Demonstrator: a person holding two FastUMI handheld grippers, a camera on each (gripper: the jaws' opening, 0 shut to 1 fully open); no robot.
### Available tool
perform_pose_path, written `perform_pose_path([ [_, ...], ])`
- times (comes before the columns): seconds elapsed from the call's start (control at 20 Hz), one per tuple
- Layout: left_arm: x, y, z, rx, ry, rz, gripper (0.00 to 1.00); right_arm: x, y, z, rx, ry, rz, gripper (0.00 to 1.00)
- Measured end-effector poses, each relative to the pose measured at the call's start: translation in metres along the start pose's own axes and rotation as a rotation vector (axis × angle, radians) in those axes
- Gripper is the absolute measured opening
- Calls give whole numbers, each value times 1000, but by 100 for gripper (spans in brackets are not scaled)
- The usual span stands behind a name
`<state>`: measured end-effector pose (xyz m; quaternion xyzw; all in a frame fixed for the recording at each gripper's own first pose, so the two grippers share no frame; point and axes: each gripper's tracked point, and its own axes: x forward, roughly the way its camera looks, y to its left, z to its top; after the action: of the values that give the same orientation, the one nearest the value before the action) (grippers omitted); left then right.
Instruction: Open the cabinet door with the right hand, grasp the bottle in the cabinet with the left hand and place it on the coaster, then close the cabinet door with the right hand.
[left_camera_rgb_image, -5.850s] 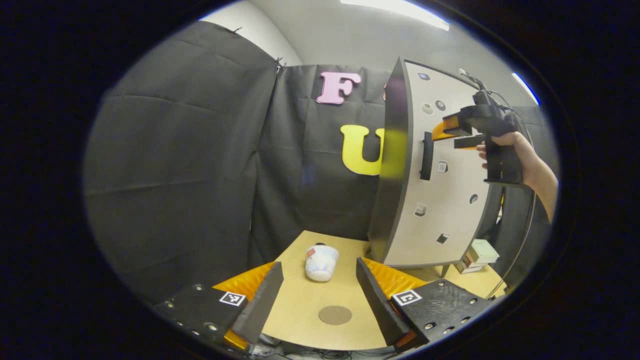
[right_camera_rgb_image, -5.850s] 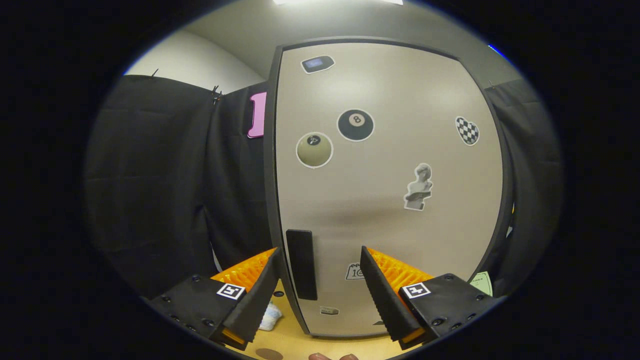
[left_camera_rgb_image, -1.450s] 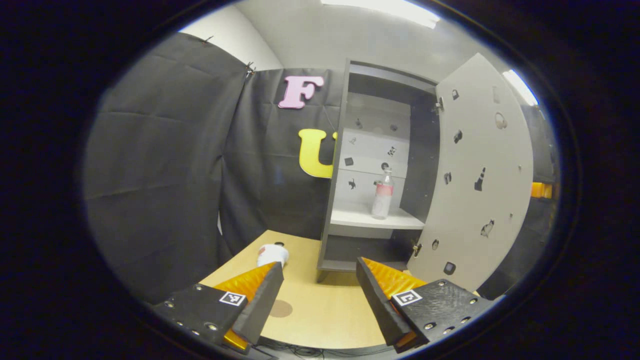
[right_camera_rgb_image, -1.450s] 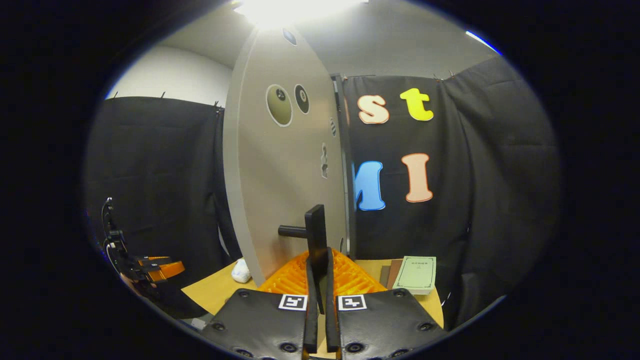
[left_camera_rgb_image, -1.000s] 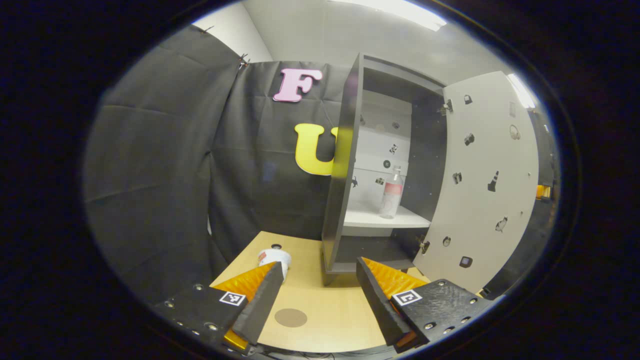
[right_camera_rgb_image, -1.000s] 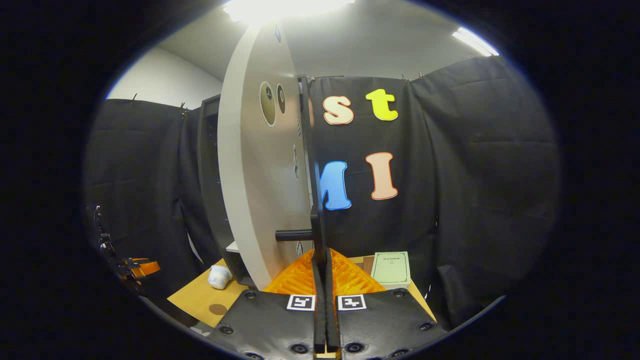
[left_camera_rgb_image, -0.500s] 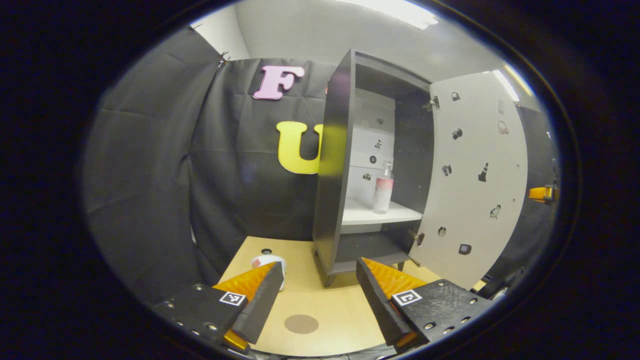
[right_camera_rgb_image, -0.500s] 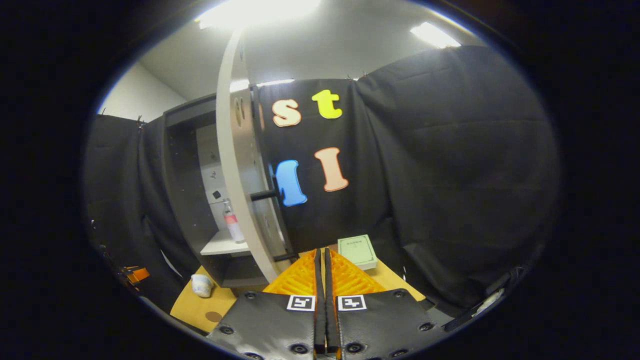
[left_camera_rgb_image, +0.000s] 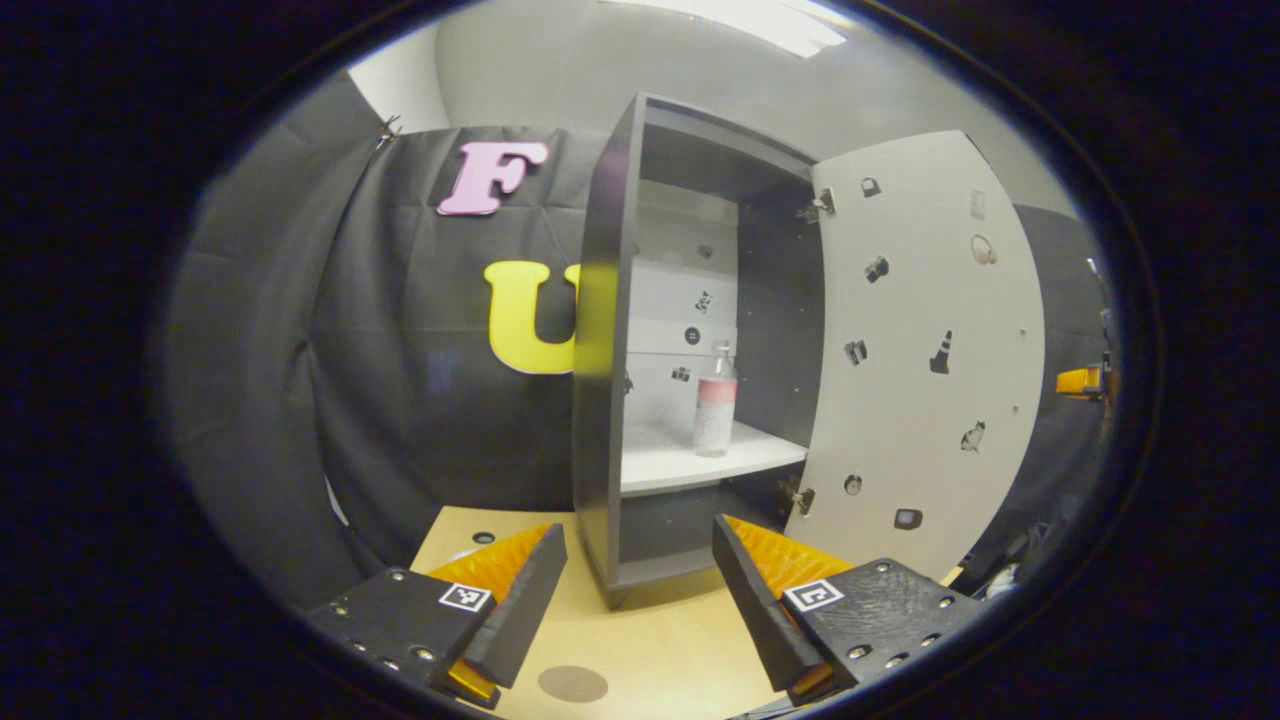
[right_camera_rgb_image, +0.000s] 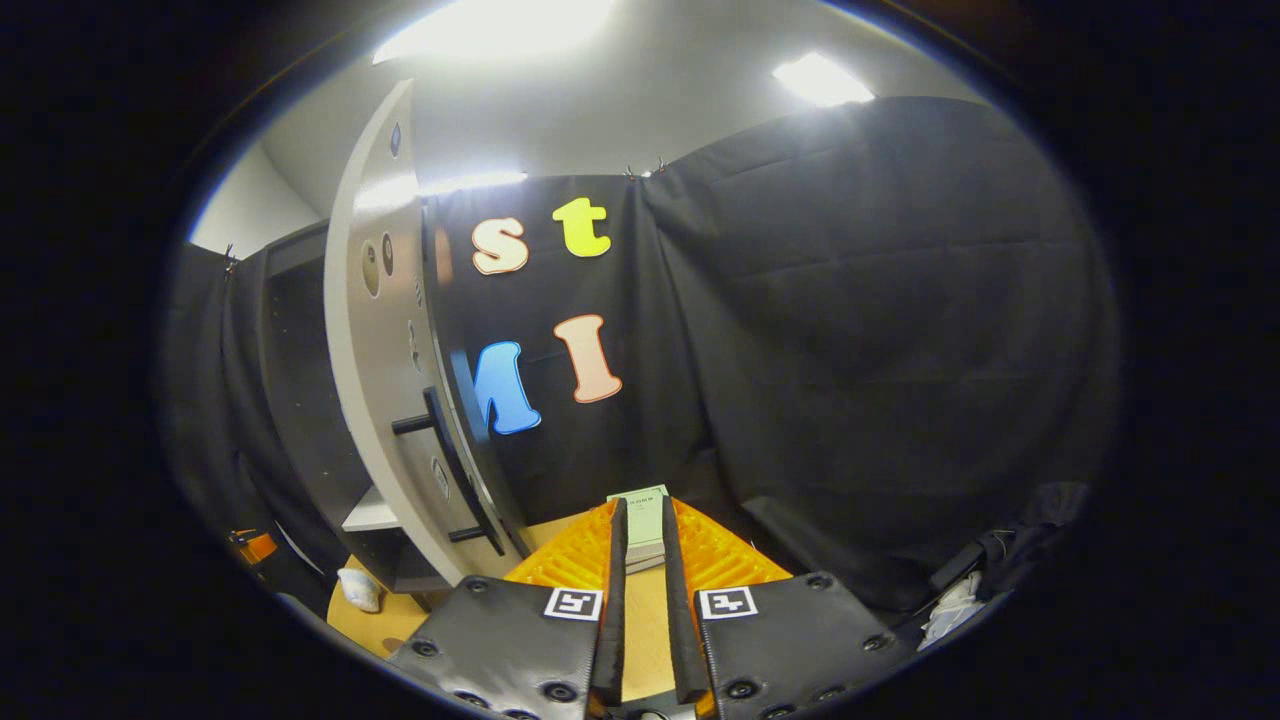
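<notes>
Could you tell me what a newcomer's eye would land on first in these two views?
In the left gripper view, the tall dark cabinet stands with its sticker-dotted door swung wide, and a clear bottle with a pink band stands upright on the white shelf. Lower down, a round brown coaster lies on the wooden table.

Cabinet door (left_camera_rgb_image: 925, 350) now wide open; right gripper (right_camera_rgb_image: 640, 610) off its handle (right_camera_rgb_image: 455, 465).

Bottle (left_camera_rgb_image: 714, 404) upright on shelf, cabinet door (left_camera_rgb_image: 925, 350) open, coaster (left_camera_rgb_image: 572, 684) apparently bare
</notes>
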<state>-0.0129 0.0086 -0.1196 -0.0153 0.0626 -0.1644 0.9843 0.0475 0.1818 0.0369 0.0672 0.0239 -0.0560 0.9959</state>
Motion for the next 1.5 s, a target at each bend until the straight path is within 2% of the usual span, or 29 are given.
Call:
perform_pose_path([
  [0.05,3,2,3,22,-13,3,89,12,-3,-1,-6,0,1,27],
  [0.15,16,2,17,33,-73,19,89,37,-13,-2,-23,1,-17,33],
  [0.2,25,-2,20,26,-88,10,89,49,-14,-1,-19,-9,-12,33],
  [0.35,30,-9,22,25,-77,2,90,80,-14,-5,-6,-19,10,77],
  [0.4,35,-12,26,32,-86,-4,90,92,-20,-5,-19,-18,1,82],
  [0.45,42,-14,27,38,-92,-16,90,102,-25,-6,-34,-22,0,81],
  [0.5,46,-15,28,45,-95,-21,89,112,-28,-5,-50,-27,-3,86],
  [0.55,50,-13,28,51,-90,-6,89,118,-34,-5,-64,-29,-13,97],
  [0.65,58,-16,29,57,-83,-14,89,136,-44,-7,-82,-27,-32,98],
  [0.9,73,-26,27,54,-68,-51,89,171,-55,-13,-54,-8,-15,98],
  [1.05,83,-34,29,17,-75,-69,89,188,-63,-21,-59,12,-15,98],
  [1.5,105,-42,24,2,-61,-72,90,226,-68,-40,-76,80,-5,98],
])
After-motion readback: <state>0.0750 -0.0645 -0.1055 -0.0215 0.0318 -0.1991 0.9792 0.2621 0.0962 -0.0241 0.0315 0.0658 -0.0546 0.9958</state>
